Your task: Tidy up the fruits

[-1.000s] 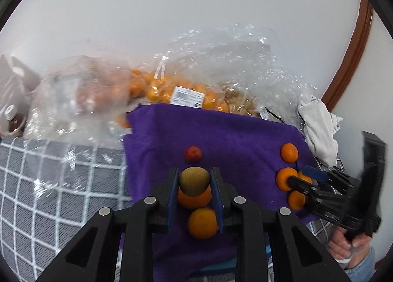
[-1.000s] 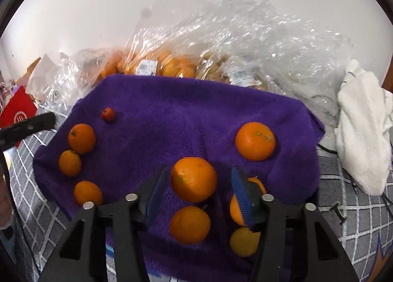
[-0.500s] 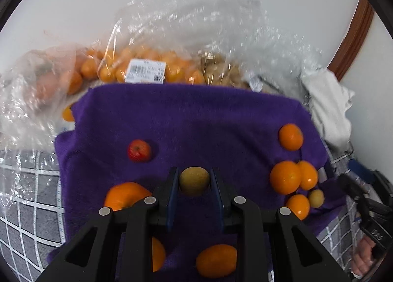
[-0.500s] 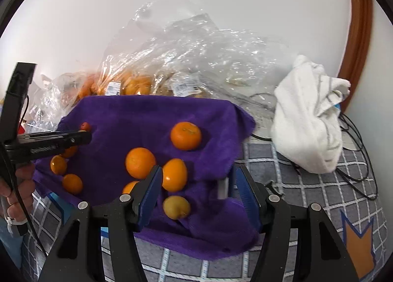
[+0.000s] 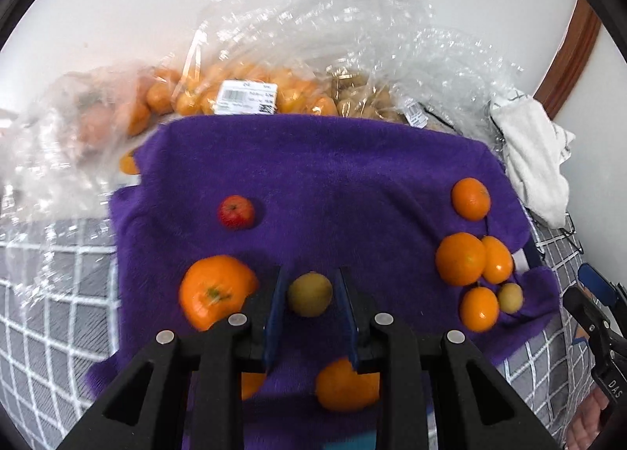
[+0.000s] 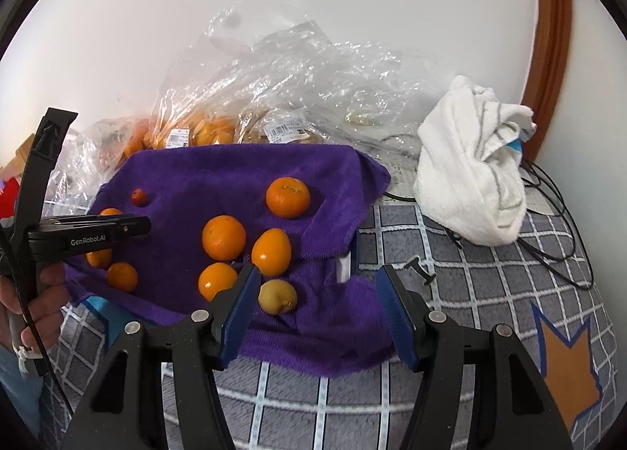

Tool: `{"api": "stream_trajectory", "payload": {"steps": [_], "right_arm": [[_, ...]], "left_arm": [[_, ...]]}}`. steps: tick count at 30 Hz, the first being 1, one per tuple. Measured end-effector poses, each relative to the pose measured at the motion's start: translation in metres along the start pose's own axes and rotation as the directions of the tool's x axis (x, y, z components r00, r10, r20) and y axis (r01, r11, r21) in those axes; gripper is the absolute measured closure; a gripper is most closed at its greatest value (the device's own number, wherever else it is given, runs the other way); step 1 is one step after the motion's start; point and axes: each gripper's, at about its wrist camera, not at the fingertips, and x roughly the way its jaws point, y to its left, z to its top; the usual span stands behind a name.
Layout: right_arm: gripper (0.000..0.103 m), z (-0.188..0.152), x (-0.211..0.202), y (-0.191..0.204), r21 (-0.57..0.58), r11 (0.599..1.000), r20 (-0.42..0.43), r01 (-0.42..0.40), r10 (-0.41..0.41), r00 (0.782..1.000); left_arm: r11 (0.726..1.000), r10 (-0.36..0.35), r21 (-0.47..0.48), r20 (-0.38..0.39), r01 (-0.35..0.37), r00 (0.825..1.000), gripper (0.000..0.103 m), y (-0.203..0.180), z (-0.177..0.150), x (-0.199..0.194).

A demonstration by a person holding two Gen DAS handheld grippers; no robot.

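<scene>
My left gripper (image 5: 309, 299) is shut on a small yellow-green fruit (image 5: 309, 294) and holds it above the purple towel (image 5: 333, 175). On the towel lie a small red fruit (image 5: 236, 212), a large orange (image 5: 213, 291) to the left, another orange (image 5: 345, 385) below the fingers, and a cluster of oranges (image 5: 460, 258) with a second yellow-green fruit (image 5: 509, 297) at the right. My right gripper (image 6: 317, 293) is open and empty over the towel's (image 6: 235, 175) near right corner, beside that yellow-green fruit (image 6: 277, 296) and oranges (image 6: 223, 237).
Clear plastic bags of oranges (image 5: 243, 97) and crumpled plastic (image 6: 313, 69) lie behind the towel against the wall. A white cloth (image 6: 474, 171) and black cables (image 6: 556, 211) lie to the right on the grey checked cover (image 6: 470, 293).
My left gripper, still holding the yellow-green fruit, has moved over the towel towards the right-hand cluster. My right gripper has pulled back to the right, away from the oranges, staying open.
</scene>
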Motion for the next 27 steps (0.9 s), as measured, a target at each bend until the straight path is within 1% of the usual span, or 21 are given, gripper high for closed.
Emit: {"api": "stream_trajectory", "payload": {"steps": [3,5,7,10,13,15,17,18,19,20,21,22,24,26,27], "right_arm": [[0.042,-0.003,-0.02,0.003,0.013,1.0,0.003,-0.001,0.001,1.0],[0.042,-0.006,-0.034,0.004,0.022,1.0,0.005,-0.002,0.002,1.0],[0.042,-0.009,-0.048,0.006,0.028,1.0,0.011,0.007,-0.007,1.0],[0.042,-0.015,-0.07,0.009,0.041,0.999,0.023,0.006,-0.007,1.0],[0.042,-0.023,-0.093,0.012,0.055,0.998,0.034,0.002,-0.004,0.999],[0.042,-0.029,-0.107,0.016,0.061,0.998,0.038,0.002,-0.004,0.999],[0.042,-0.034,-0.121,0.02,0.061,0.998,0.044,0.021,-0.023,0.999],[0.042,-0.038,-0.128,0.022,0.063,0.998,0.051,0.032,-0.035,0.998],[0.04,-0.041,-0.135,0.023,0.064,0.997,0.057,0.039,-0.043,0.997],[0.037,-0.044,-0.139,0.025,0.065,0.997,0.059,0.044,-0.048,0.997],[0.027,-0.049,-0.146,0.026,0.068,0.996,0.057,0.054,-0.058,0.997],[0.025,-0.052,-0.15,0.028,0.067,0.996,0.057,0.06,-0.064,0.996],[0.024,-0.061,-0.163,0.03,0.071,0.995,0.073,0.064,-0.069,0.995],[0.019,-0.068,-0.171,0.029,0.093,0.994,0.075,0.055,-0.062,0.995],[0.013,-0.072,-0.177,0.028,0.108,0.993,0.074,0.044,-0.052,0.996]], "left_arm": [[1.0,-0.002,-0.007,0.038,0.002,0.999,0.071,0.002,-0.009,-0.028],[1.0,-0.008,-0.014,0.058,0.009,0.998,0.069,0.004,-0.014,-0.044],[1.0,-0.015,-0.018,0.075,0.016,0.997,0.062,0.002,-0.021,-0.061],[1.0,-0.018,-0.02,0.103,0.02,0.995,0.057,0.0,-0.038,-0.09],[0.999,-0.007,-0.038,0.112,0.012,0.994,0.056,-0.002,-0.056,-0.113],[0.999,-0.023,-0.04,0.126,0.029,0.992,0.056,-0.006,-0.07,-0.131],[1.0,-0.012,-0.026,0.141,0.016,0.99,0.053,-0.009,-0.081,-0.144],[1.0,0.001,-0.022,0.156,0.002,0.988,0.05,-0.011,-0.086,-0.151],[1.0,0.019,-0.019,0.174,-0.016,0.985,0.044,-0.013,-0.091,-0.158],[0.999,0.034,-0.015,0.194,-0.032,0.98,0.042,-0.014,-0.096,-0.165],[0.999,0.046,-0.01,0.211,-0.045,0.976,0.038,-0.016,-0.1,-0.173],[0.999,0.053,-0.007,0.227,-0.053,0.973,0.036,-0.018,-0.104,-0.181],[0.998,0.055,-0.001,0.244,-0.057,0.968,0.034,-0.02,-0.112,-0.194],[0.998,0.054,0.004,0.264,-0.057,0.963,0.033,-0.022,-0.12,-0.207],[0.998,0.055,0.01,0.271,-0.059,0.961,0.033,-0.023,-0.123,-0.213]]}}
